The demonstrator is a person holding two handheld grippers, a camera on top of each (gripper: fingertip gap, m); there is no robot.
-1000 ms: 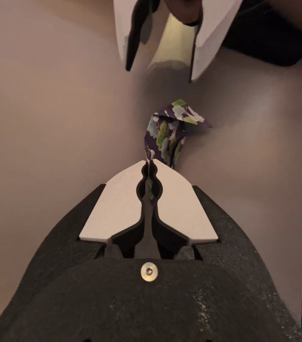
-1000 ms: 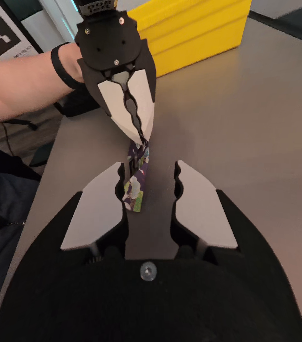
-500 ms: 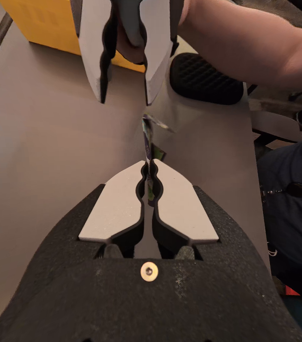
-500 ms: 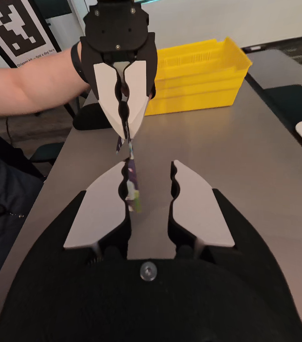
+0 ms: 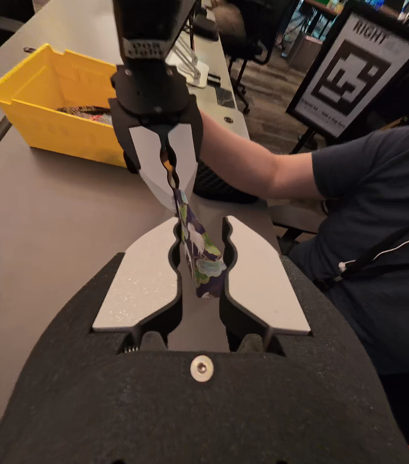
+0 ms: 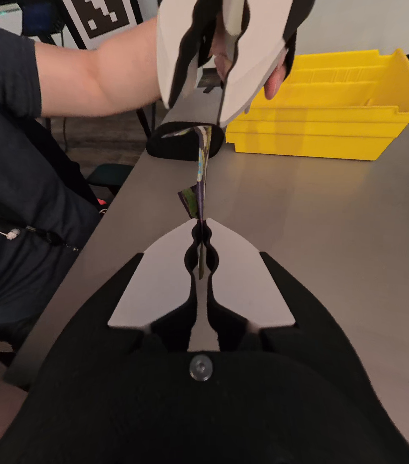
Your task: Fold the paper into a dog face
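Observation:
The folded paper (image 5: 199, 251) is dark purple with green, blue and white patterns and is held in the air above the grey table (image 5: 47, 226). In the left wrist view my left gripper (image 5: 201, 219) is open, with the paper hanging between its fingers, touching neither clearly. My right gripper (image 5: 176, 199) is shut on the paper's far end. In the right wrist view my right gripper (image 6: 202, 221) is shut on the paper (image 6: 202, 170), which is seen edge-on. My left gripper (image 6: 195, 114) is open just above the paper's far end.
A yellow bin (image 5: 60, 130) with patterned papers inside stands at the back of the table; it also shows in the right wrist view (image 6: 311, 125). A black chair back (image 6: 173, 145) is at the table's edge. The person's torso (image 6: 10, 200) is beside the table. A marker sign (image 5: 349, 75) stands behind. My hands' fingertips stand some 7 cm from each other.
The paper has changed hands. My left gripper, shut on it before, has opened. My right gripper, open around it before, has shut on it. Both grippers have lifted and tilted.

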